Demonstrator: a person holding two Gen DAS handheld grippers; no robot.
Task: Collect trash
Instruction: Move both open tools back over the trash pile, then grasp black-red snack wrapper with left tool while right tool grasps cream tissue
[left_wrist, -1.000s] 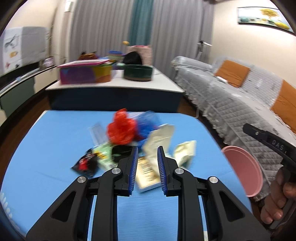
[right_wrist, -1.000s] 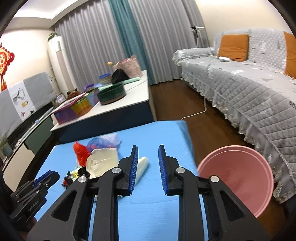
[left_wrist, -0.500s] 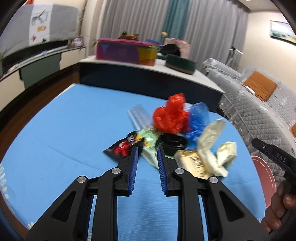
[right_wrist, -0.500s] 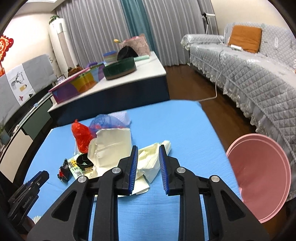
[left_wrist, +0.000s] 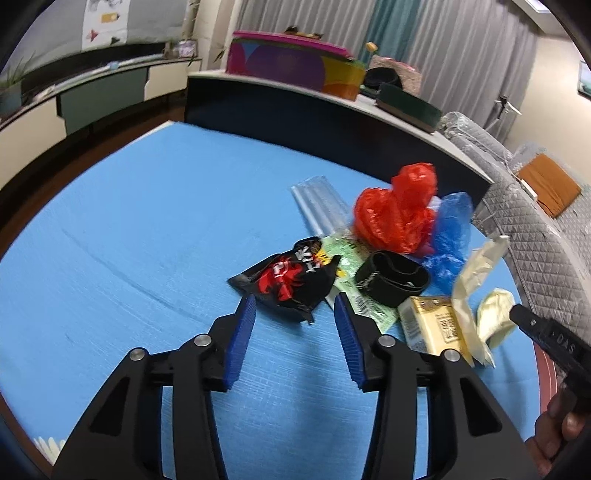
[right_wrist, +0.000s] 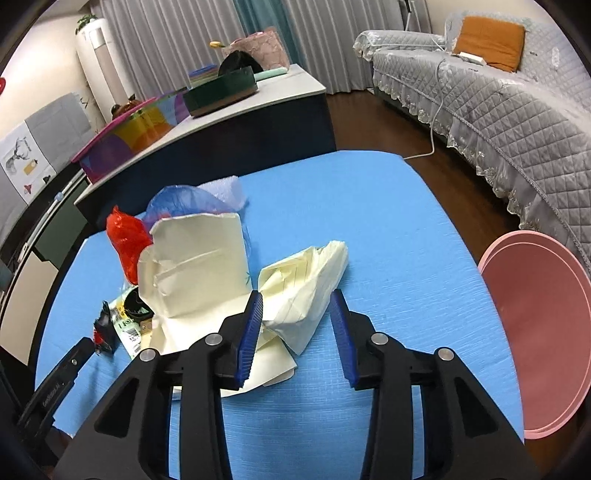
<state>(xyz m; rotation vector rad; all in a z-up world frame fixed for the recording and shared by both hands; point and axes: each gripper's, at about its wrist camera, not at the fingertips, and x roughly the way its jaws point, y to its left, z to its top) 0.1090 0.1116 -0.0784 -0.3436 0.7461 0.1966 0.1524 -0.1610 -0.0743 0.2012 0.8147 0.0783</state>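
Left gripper (left_wrist: 293, 314): jaws opening, nothing pressed between the pads. The black snack wrapper (left_wrist: 291, 282) lies just ahead of the tips at frame centre, its near corner reaching into the gap. Right gripper (right_wrist: 295, 314): jaws also opening, empty; the crumpled pale yellow paper (right_wrist: 306, 291) sits at centre frame with its near end between the tips, apparently not pinched.

Judged step: each gripper lining up on its own piece before the pinch.

Notes for doing it well:
- Left: the wrapper is flat on the blue table (left_wrist: 147, 229). Come in low, aim at the raised puffed edge rather than the flat film, and close only once a fold sits between the pads.
- The green printed slip (left_wrist: 351, 266) lies partly under the wrapper, and the black band (left_wrist: 391, 277) just right of it; keep the right-hand pad clear of both.
- Right: the paper wad is bulky and soft, so a mid-body pinch should hold. The torn cream carton (right_wrist: 195, 266) touches it at the left; bias right to avoid dragging that along.

Remaining pile: red bag (left_wrist: 399, 214) and blue bag (left_wrist: 450, 236), upper right in the left view. The pink bin (right_wrist: 539, 339) sits off the table's edge, right side of the right view, the likely drop point.
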